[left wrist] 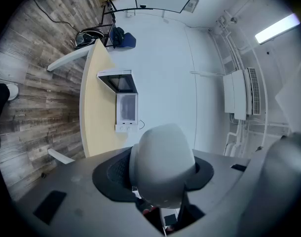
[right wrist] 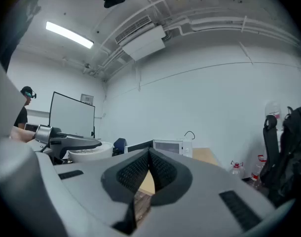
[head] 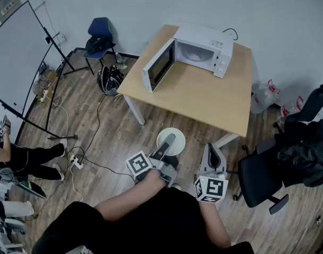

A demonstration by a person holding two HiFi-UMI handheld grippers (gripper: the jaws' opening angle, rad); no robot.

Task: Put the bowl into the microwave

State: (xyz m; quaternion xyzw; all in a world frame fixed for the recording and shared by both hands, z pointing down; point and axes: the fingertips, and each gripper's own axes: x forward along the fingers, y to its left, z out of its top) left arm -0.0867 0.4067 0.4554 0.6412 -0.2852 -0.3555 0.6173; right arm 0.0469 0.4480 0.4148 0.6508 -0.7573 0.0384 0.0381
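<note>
The left gripper [head: 169,141] grips the white bowl [left wrist: 163,157] between its jaws, the right gripper [right wrist: 149,154] has its jaws clenched together empty, and the open microwave [head: 196,52] stands well ahead of both.

The white bowl [head: 171,140], apparently empty, is held level short of the table [head: 204,102]. On the table stands the white microwave [head: 203,49], its door wide open.

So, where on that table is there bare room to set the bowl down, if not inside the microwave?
The near half of the table is bare, from the microwave forward to the near edge, right of the open door. The back is taken by the microwave, and the door stands over the left corner. The microwave's cavity looks empty too.
</note>
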